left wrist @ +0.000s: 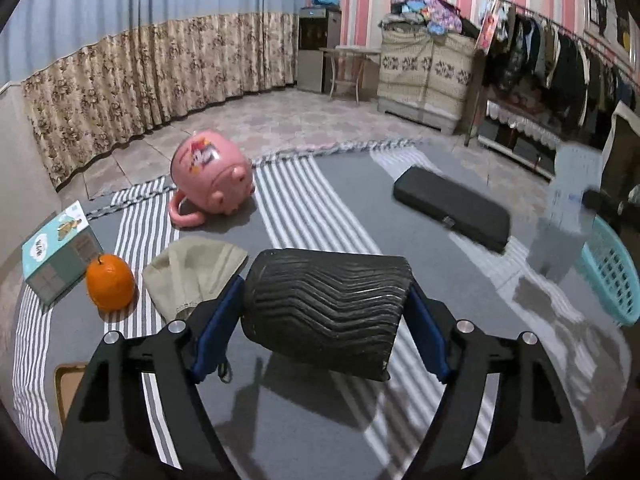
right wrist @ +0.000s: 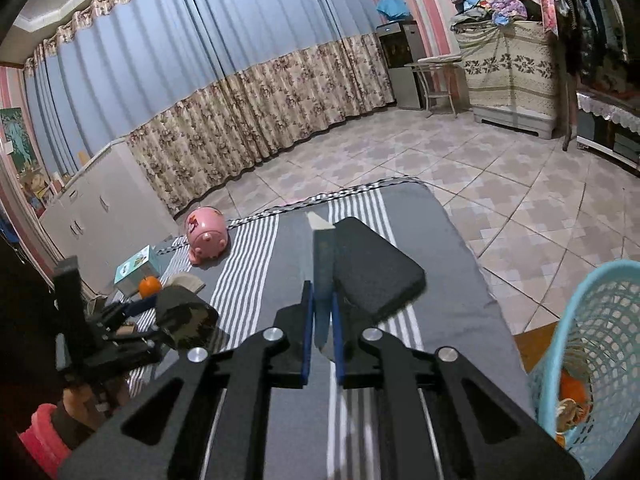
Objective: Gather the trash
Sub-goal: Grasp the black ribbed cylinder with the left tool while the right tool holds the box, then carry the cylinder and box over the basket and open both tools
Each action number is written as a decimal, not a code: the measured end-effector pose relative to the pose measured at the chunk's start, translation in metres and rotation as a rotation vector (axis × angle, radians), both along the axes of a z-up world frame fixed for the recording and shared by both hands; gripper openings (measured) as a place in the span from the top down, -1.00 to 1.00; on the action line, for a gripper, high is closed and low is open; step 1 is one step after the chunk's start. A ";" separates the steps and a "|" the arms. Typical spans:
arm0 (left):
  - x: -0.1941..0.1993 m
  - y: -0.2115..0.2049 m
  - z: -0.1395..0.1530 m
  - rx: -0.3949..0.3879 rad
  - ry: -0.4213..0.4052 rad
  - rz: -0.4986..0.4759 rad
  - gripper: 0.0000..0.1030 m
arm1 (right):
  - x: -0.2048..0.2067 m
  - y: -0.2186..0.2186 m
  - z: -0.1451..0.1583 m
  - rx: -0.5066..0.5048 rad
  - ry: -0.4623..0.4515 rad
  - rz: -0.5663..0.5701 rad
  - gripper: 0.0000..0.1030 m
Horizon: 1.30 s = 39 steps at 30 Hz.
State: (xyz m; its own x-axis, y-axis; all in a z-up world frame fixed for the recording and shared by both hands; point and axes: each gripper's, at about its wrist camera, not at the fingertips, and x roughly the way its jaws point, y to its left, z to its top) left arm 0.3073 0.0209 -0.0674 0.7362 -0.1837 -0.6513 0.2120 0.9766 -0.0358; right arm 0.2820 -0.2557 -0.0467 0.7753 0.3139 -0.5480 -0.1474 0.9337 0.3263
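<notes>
An orange fruit and beige crumpled cloth lie uncollected on the striped tabletop. The left tongs grasp a black ribbed roll; the right tongs pinch thin bluish packaging. The turquoise mesh basket already holds some trash.

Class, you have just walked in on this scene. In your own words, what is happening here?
A person is clearing a cloth-covered table with two handheld grippers. The left gripper has its jaws around a black ridged roll, held just above the cloth. The right gripper is shut on a thin pale wrapper, blurred in the picture. A turquoise basket stands at the right edge with something orange inside. A pink mug, an orange and a black case lie on the table.
</notes>
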 end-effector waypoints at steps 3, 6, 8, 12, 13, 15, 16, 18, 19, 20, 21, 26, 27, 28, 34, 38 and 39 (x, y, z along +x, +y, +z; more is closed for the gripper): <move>-0.011 -0.013 0.014 0.023 -0.034 0.019 -0.47 | -0.017 -0.016 0.001 0.001 -0.012 -0.023 0.82; -0.026 -0.034 0.027 0.022 -0.073 0.011 -0.47 | -0.035 -0.036 0.005 -0.016 -0.027 -0.059 0.82; -0.035 -0.050 0.034 0.024 -0.098 0.009 -0.47 | -0.048 -0.053 0.009 -0.046 -0.041 -0.101 0.82; -0.047 -0.090 0.046 0.007 -0.136 -0.011 -0.47 | -0.075 -0.095 0.015 -0.111 -0.069 -0.216 0.82; -0.049 -0.101 0.048 0.001 -0.144 -0.019 -0.47 | -0.080 -0.105 0.015 -0.126 -0.073 -0.246 0.82; -0.053 -0.124 0.051 0.005 -0.162 -0.036 -0.47 | -0.087 -0.124 0.016 -0.150 -0.076 -0.295 0.82; -0.054 -0.136 0.052 0.012 -0.169 -0.043 -0.47 | -0.091 -0.137 0.014 -0.154 -0.075 -0.326 0.82; -0.056 -0.160 0.051 0.011 -0.165 -0.070 -0.47 | -0.095 -0.161 0.010 -0.136 -0.071 -0.377 0.82; -0.055 -0.166 0.051 0.009 -0.162 -0.080 -0.47 | -0.095 -0.168 0.009 -0.139 -0.068 -0.395 0.82; -0.058 -0.184 0.049 0.007 -0.158 -0.099 -0.47 | -0.095 -0.177 0.008 -0.147 -0.063 -0.413 0.82; -0.058 -0.195 0.048 0.009 -0.158 -0.113 -0.47 | -0.094 -0.185 0.007 -0.151 -0.059 -0.426 0.82; -0.059 -0.249 0.038 0.013 -0.143 -0.174 -0.47 | -0.087 -0.209 -0.001 -0.176 -0.028 -0.460 0.82; -0.060 -0.257 0.036 0.011 -0.140 -0.183 -0.47 | -0.085 -0.213 -0.003 -0.177 -0.020 -0.464 0.82; -0.060 -0.270 0.033 0.010 -0.137 -0.199 -0.47 | -0.083 -0.219 -0.006 -0.171 -0.008 -0.465 0.82; -0.067 -0.332 0.021 0.038 -0.140 -0.288 -0.47 | -0.082 -0.238 -0.020 -0.120 0.035 -0.488 0.83; -0.068 -0.356 0.016 0.044 -0.136 -0.332 -0.47 | -0.085 -0.250 -0.022 -0.089 0.035 -0.509 0.83; -0.068 -0.361 0.015 0.050 -0.137 -0.336 -0.47 | -0.085 -0.253 -0.023 -0.085 0.037 -0.512 0.83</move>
State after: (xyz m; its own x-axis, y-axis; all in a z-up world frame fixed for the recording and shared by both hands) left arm 0.2391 -0.3403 -0.0525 0.7210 -0.4010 -0.5651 0.5212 0.8513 0.0609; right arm 0.1969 -0.5083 -0.0700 0.7976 -0.1474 -0.5849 0.3455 0.9065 0.2428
